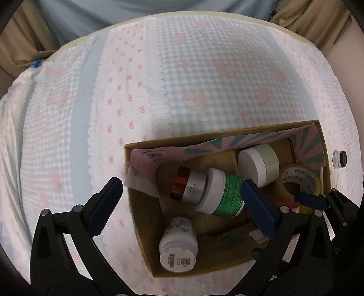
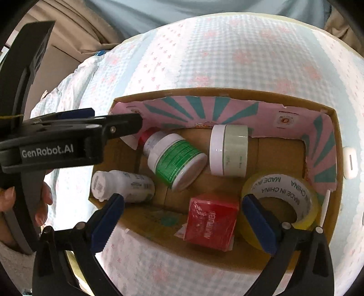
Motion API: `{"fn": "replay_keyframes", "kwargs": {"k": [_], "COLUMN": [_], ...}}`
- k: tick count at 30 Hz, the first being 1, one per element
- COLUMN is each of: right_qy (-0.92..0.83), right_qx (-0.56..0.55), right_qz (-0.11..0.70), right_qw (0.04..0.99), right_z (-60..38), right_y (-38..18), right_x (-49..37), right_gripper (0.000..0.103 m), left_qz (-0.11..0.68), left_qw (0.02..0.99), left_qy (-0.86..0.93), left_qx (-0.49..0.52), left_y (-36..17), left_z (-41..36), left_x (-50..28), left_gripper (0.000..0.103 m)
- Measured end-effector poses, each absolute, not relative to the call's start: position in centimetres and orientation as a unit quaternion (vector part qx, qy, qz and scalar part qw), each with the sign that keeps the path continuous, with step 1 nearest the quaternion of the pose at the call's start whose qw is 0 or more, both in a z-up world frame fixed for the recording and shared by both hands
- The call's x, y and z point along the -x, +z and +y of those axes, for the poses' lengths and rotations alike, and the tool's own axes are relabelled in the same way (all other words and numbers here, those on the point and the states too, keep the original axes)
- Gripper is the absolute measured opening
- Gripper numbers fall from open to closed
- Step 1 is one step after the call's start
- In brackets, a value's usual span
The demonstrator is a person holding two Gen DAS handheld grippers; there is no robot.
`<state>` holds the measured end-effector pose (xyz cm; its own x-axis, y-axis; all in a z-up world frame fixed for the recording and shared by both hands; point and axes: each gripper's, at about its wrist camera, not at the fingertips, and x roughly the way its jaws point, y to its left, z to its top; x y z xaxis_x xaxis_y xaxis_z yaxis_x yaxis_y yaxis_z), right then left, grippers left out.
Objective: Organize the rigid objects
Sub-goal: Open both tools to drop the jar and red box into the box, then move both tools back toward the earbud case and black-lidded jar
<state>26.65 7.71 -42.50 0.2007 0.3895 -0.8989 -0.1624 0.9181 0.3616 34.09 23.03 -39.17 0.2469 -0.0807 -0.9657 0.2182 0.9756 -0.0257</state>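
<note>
cardboard box point(image 2: 227, 94) | holds bottles point(image 2: 177, 159), jar point(image 2: 229, 151), tape roll point(image 2: 282, 200)

— What covers the bench?

— A patchwork cloth point(image 1: 127, 95): blue gingham panels with faint pink flowers, white strips dotted with small pink bows, and scalloped lace seams between them.

— And past the far edge?

— A pale blue curtain point(image 1: 141, 11) in the middle, with tan drapes point(image 1: 20, 34) on either side. A small blue patch point(image 1: 36, 63) shows at the cloth's left edge; I cannot tell what it is.
</note>
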Motion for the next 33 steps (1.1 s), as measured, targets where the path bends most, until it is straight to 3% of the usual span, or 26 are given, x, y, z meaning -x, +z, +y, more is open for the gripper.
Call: {"fn": "replay_keyframes", "kwargs": {"k": [11,21,33], "right_qy": [0.172,0.157,0.09], "right_qx": [-0.078,-0.042,-0.021], "right_qz": [0.577,0.545,0.502], "right_qw": [0.794,0.822,0.86], "right_z": [7.4,6.4,-0.2], "right_y": [-38.0,-29.5,-22.0], "right_x": [-24.4,-19.1,-11.9], "right_gripper": [0.103,0.103,0.103], "left_qz": [0.576,0.531,0.473], "left_qw": [0.812,0.843,0.871], "left_qy": [-0.087,-0.081,-0.129], "left_qx": [-0.044,-0.032,0.0], "left_y": [-33.6,-25.4,-17.9], "left_z": [23.9,23.7,17.7], "left_x": [-30.0,-22.9,-15.6], "left_gripper": [0.103,0.103,0.103]}}
